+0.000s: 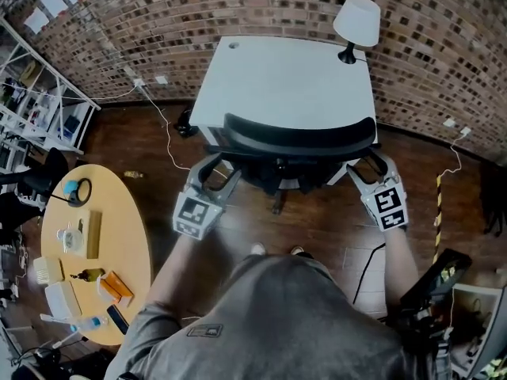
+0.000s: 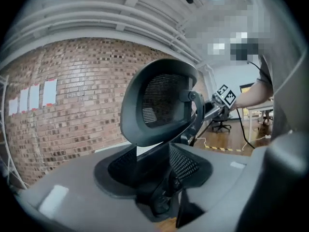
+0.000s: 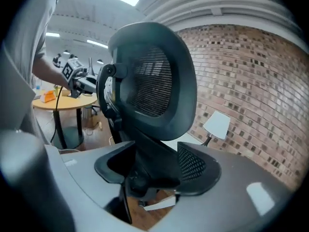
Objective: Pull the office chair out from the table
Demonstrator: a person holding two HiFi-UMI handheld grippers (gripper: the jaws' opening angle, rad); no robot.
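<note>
A black mesh-back office chair point(image 1: 297, 137) stands tucked under the white table point(image 1: 285, 77) by the brick wall. My left gripper point(image 1: 218, 171) is at the left side of the chair's back, and my right gripper point(image 1: 368, 167) is at the right side. In the left gripper view the jaws point(image 2: 154, 170) stand apart, with the lower edge of the chair's back point(image 2: 159, 100) between the pads. The right gripper view shows the same: jaws point(image 3: 152, 166) spread wide around the frame of the chair's back point(image 3: 154, 76). I see no pad pressing on it.
A white lamp point(image 1: 356, 22) stands on the table's far right corner. At my left is a round wooden table point(image 1: 135, 236) with several small things on it. Cables point(image 1: 166, 137) run over the wooden floor on both sides. Shelves point(image 1: 32, 101) line the far left.
</note>
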